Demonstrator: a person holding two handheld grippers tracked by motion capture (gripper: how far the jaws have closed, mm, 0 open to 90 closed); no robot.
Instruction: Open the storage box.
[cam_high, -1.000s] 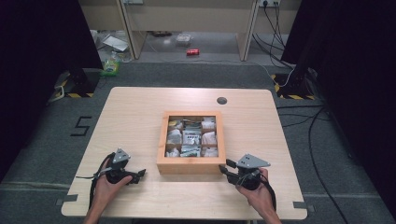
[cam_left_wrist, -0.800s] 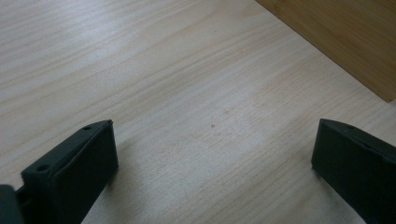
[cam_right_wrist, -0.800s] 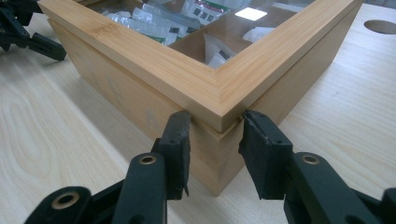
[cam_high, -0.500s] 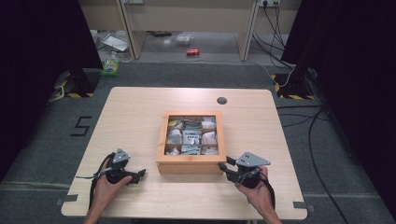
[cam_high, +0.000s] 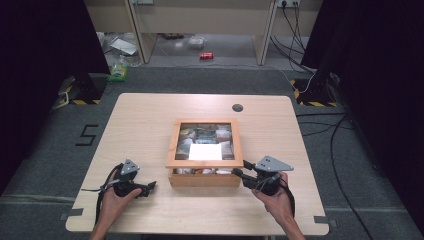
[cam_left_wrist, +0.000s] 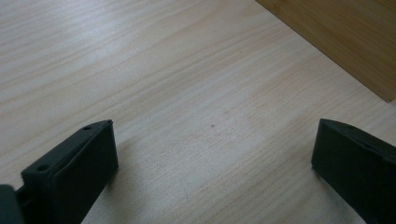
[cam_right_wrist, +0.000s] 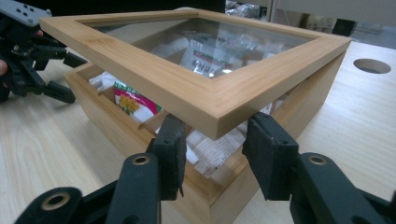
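High view, box: a wooden box (cam_high: 204, 179) sits near the middle of the table (cam_high: 150, 125), its glass-paned lid (cam_high: 205, 162) lifted at the near edge so packets (cam_high: 202, 171) show in the gap under it
High view, right gripper: the right gripper (cam_high: 239, 169) is held at the box's near right corner, tips at the raised lid's corner; its jaws have just been opening a little
High view, left gripper: the left gripper (cam_high: 151, 186) rests on the table just left of the box, apart from it, in the person's left hand (cam_high: 112, 200)
Left gripper view, jaws: both black jaws stand wide apart over bare table wood, nothing between them
Left gripper view, box: a side wall of the box (cam_left_wrist: 345, 42) crosses the upper right corner, clear of the jaws
Right gripper view, jaws: partly open, one on each side of the lid's near corner (cam_right_wrist: 217, 119); whether the pads press on the wood cannot be told
Right gripper view, lid: tilted up at this corner, open gap beneath
Right gripper view, contents: tea-bag-like packets (cam_right_wrist: 130, 102) lie in compartments inside
Right gripper view, far side: the left gripper (cam_right_wrist: 46, 70) lies at the upper left beyond the box
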